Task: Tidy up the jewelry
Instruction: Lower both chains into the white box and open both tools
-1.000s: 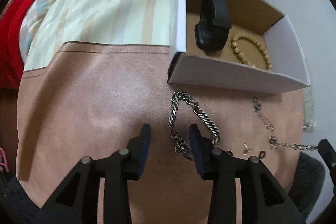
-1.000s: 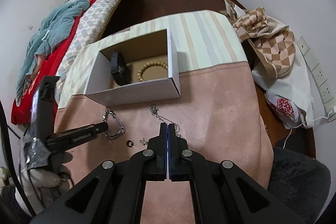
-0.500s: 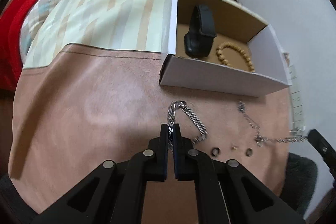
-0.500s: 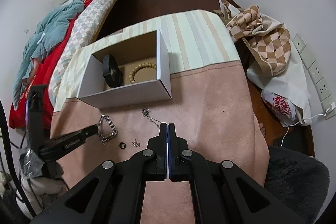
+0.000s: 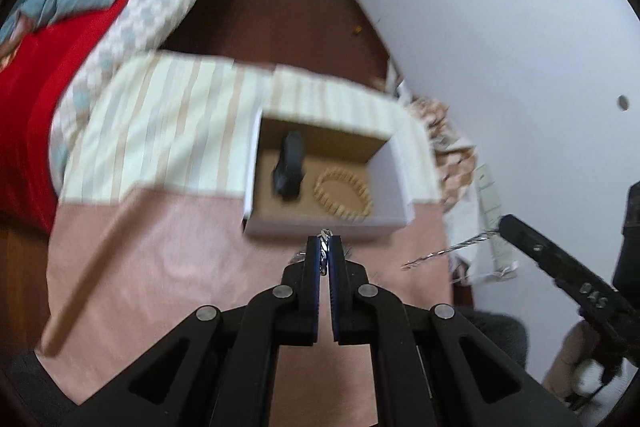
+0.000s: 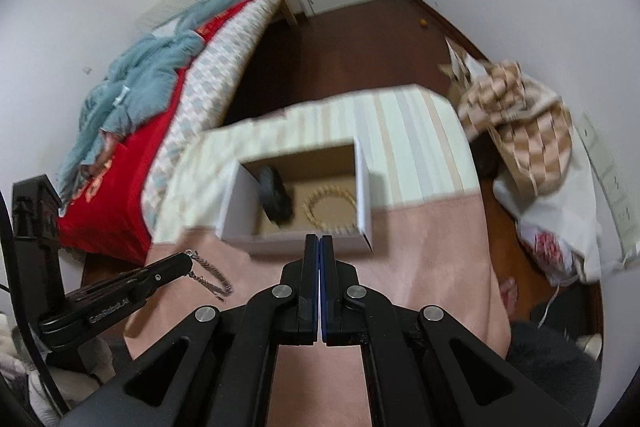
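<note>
Since half a second ago we have lifted both tools off the pink desk (image 5: pixel 168 267), and the steel bracelet has come up with the left one.

From our left wrist view, the left gripper (image 5: pixel 325 247) has its jaws narrow and clamped on the steel bracelet (image 5: pixel 325 235), whose links show at the fingertips at 12 o'clock. Beyond it sits the open cardboard box (image 5: pixel 320 225) on the desk. Inside, a black watch band (image 5: pixel 290 169) stands at the 9 o'clock side and a wooden bead bracelet (image 5: pixel 344 197) lies flat at the 3 o'clock side. At 3 o'clock of the frame, our right gripper (image 5: pixel 505 223) carries a thin silver chain (image 5: pixel 448 250) that trails off its tip.

From our right wrist view, the right gripper (image 6: pixel 320 247) has its jaws pressed together; the chain is hidden here. The box (image 6: pixel 312 245) lies at 12 o'clock, watch band (image 6: pixel 274 199) left, bead bracelet (image 6: pixel 330 209) right. At 9 o'clock the left gripper (image 6: pixel 186 261) dangles the steel bracelet (image 6: pixel 210 277) above the desk (image 6: pixel 420 259).
</note>
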Demonstrator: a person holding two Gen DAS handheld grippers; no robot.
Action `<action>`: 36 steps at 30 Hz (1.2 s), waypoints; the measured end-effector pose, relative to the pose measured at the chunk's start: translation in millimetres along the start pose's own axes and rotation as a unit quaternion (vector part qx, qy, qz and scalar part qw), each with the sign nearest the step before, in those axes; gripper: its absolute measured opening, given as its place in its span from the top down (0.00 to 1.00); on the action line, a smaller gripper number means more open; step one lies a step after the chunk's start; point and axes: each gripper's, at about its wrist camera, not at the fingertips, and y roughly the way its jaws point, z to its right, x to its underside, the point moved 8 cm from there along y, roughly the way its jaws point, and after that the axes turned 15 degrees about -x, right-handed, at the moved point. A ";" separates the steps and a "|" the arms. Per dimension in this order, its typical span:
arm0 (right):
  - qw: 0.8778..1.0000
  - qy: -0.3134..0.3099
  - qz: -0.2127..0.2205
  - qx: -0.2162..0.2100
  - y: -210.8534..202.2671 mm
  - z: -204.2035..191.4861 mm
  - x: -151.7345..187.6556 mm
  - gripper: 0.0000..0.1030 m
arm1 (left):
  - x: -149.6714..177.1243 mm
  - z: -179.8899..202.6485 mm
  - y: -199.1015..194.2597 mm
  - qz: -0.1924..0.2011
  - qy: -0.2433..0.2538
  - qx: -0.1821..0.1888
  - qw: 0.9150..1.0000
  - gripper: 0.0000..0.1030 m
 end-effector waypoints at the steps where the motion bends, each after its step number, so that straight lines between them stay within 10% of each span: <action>1: 1.000 -0.007 0.004 -0.002 -1.1 -4.8 -8.2 1.00 | -9.9 2.3 -3.2 0.007 0.002 0.004 1.000 0.99; 9: 0.999 -0.038 -0.021 -0.008 48.3 -11.6 -67.0 1.00 | -60.2 6.7 26.8 0.013 0.023 -0.008 1.000 0.99; 28: 0.989 -0.030 -0.147 0.014 179.5 33.4 -78.3 1.00 | -43.3 -34.4 122.3 -0.085 0.002 -0.097 0.992 0.87; 32: 0.983 -0.040 -0.171 0.053 178.2 47.6 -73.4 0.98 | -48.1 -36.0 118.6 -0.065 0.011 -0.130 0.989 0.13; 36: 0.986 -0.052 -0.142 0.064 156.8 48.2 -77.3 0.39 | -53.6 -37.0 110.8 -0.040 0.018 -0.152 0.987 0.11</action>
